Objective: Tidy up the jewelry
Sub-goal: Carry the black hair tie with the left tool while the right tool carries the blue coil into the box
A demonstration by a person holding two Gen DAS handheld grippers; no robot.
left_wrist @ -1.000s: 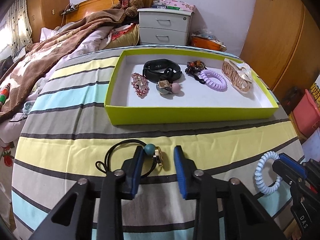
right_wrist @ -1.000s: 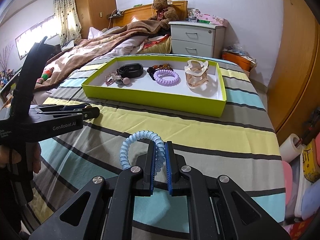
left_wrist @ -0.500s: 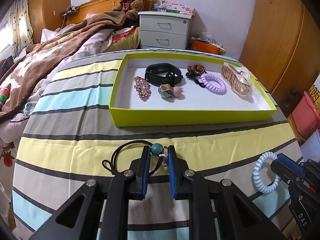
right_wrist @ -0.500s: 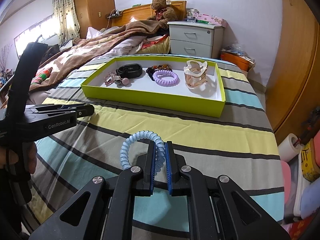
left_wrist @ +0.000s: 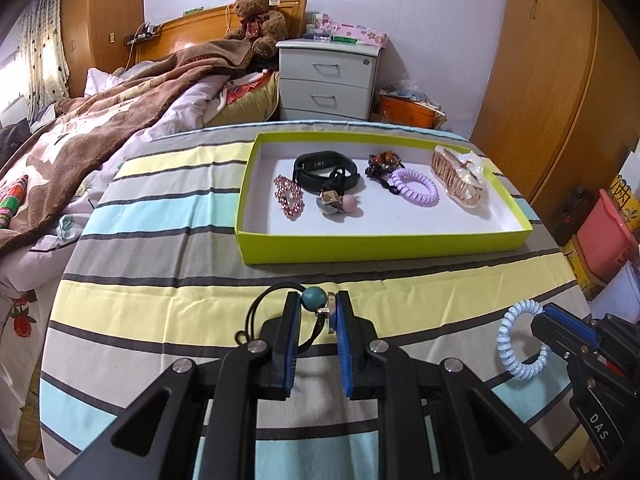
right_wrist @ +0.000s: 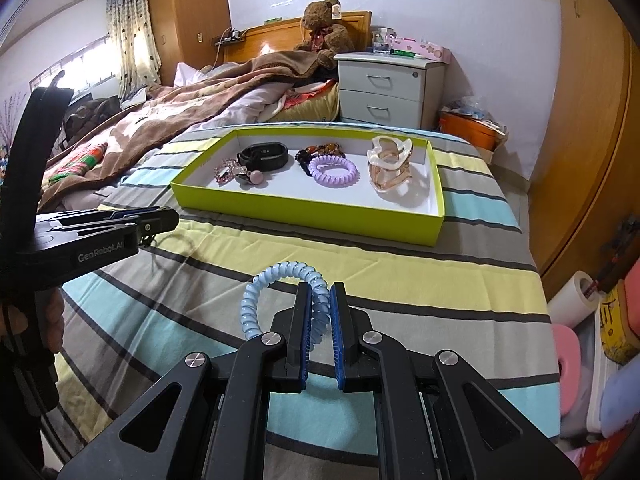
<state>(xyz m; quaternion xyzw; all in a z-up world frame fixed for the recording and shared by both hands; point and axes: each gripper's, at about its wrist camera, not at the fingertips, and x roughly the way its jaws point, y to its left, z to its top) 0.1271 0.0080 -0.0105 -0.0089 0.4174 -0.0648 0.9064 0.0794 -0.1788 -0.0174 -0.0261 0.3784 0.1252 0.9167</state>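
A lime-green tray (left_wrist: 380,245) (right_wrist: 304,216) sits on the striped bed cover. It holds a black band (left_wrist: 325,168), a pink clip (left_wrist: 289,196), a bead tie (left_wrist: 336,202), a purple coil tie (left_wrist: 414,187) and a clear claw clip (left_wrist: 456,178). My left gripper (left_wrist: 316,304) is shut on a black hair tie with a teal bead (left_wrist: 313,298), lifted above the cover in front of the tray. My right gripper (right_wrist: 320,296) is shut on a pale blue coil hair tie (right_wrist: 280,276), which also shows in the left wrist view (left_wrist: 520,344).
A rumpled brown blanket (left_wrist: 100,120) lies to the left. A white nightstand (left_wrist: 328,80) and a teddy bear (left_wrist: 260,12) stand behind the tray. Wooden wardrobes (left_wrist: 560,80) and storage bins (left_wrist: 604,236) are to the right.
My left gripper closed on the black beaded hair tie and lifted it off the cover, rising higher. My right gripper kept its hold on the blue coil tie and rose slightly.
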